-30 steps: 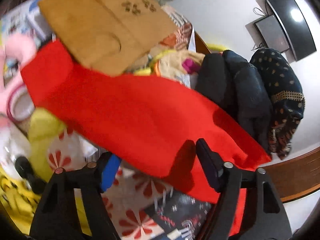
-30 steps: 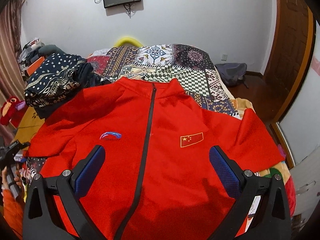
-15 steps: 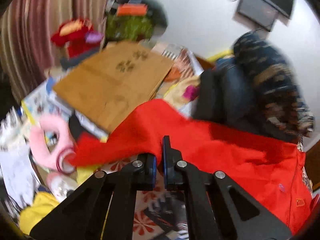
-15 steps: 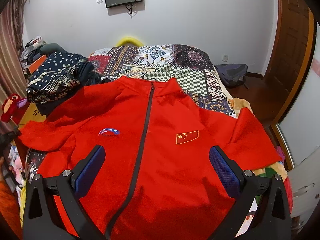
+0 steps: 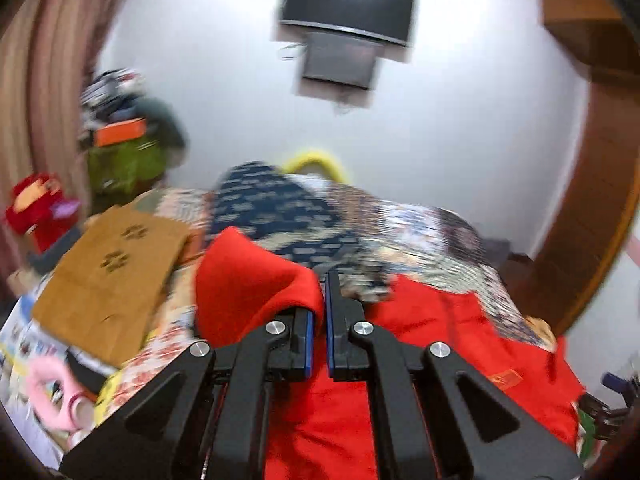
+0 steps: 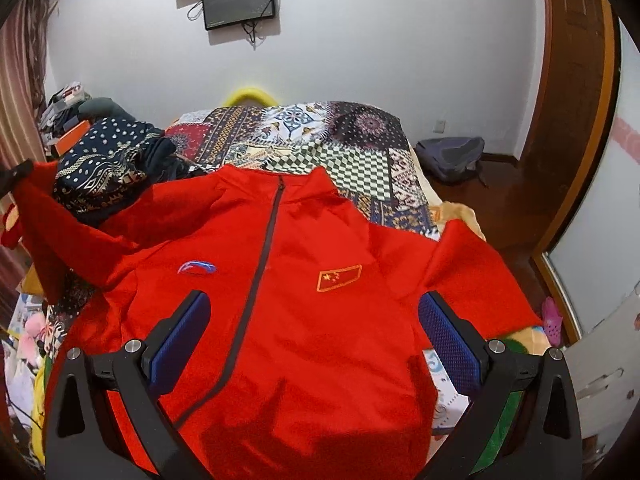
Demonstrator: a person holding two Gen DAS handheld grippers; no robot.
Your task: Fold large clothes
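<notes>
the left tongs (image 5: 318,312) are pinched tight on a sleeve (image 5: 248,280) of the red jacket (image 6: 288,288), lifting it so the cloth drapes over their left finger. the right tongs (image 6: 314,344) hover wide apart over the jacket's lower front, holding nothing — the zipper (image 6: 260,264) runs up between their fingers, nearer the left one. the jacket lies face up on the bed (image 6: 320,136), collar at the far end from the right tongs. beyond its left shoulder sits a dark patterned cloth pile (image 6: 104,160). a brown cardboard sheet (image 5: 108,276) lies left of the left tongs — blurred.
</notes>
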